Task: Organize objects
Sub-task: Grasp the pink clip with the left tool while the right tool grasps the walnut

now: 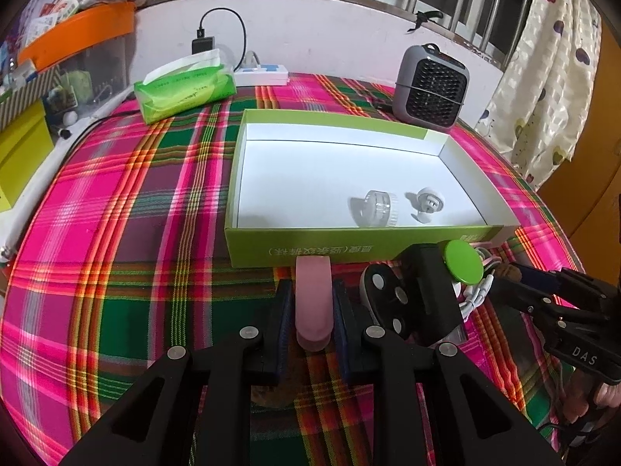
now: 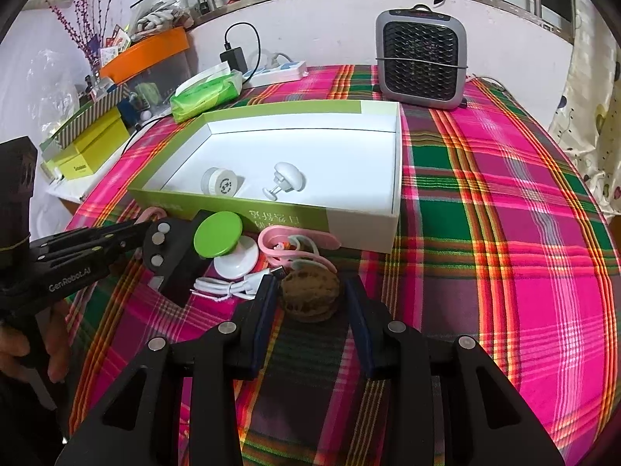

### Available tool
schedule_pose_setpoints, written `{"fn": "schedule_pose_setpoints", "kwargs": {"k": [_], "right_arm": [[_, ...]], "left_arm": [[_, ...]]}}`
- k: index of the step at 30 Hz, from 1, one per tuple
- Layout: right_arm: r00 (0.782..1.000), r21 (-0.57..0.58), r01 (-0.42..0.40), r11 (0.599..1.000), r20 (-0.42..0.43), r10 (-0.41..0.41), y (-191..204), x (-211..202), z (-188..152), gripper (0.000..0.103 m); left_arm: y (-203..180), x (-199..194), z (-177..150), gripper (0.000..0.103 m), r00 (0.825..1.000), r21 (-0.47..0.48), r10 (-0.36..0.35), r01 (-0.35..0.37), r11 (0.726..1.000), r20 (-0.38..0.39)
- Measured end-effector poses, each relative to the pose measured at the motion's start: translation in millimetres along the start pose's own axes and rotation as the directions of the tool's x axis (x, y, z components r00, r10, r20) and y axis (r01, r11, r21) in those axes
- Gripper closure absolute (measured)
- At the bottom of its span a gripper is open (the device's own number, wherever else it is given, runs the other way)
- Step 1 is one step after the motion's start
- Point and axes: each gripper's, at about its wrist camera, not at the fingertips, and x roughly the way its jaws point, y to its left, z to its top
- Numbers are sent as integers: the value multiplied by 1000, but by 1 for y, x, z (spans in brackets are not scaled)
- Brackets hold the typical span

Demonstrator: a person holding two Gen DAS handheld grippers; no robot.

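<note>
Left gripper (image 1: pixel 313 326) fingers clamped (narrow gap), right gripper (image 2: pixel 312 303) fingers spread.

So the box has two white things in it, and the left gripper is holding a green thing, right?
Not quite. The left gripper is holding a pink thing, not a green one; the left wrist view shows it between the fingers. The box does have two white things in it.

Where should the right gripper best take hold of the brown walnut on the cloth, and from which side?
Grip the walnut across its wide rounded middle, coming from the near side, low and level. The right gripper is open with a finger on each flank. The white cable lies close at its left, so the left finger probably should stay clear of it.
</note>
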Motion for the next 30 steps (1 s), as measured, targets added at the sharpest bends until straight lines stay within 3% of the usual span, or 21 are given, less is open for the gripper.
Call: {"fn": "schedule_pose_setpoints", "kwargs": {"k": [30], "right_arm": [[999,-35,-8,999,35,9,10,-17,-7,68]], "left_arm": [[-11,-25,-10,87,999,26,-15,14,1000,36]]}}
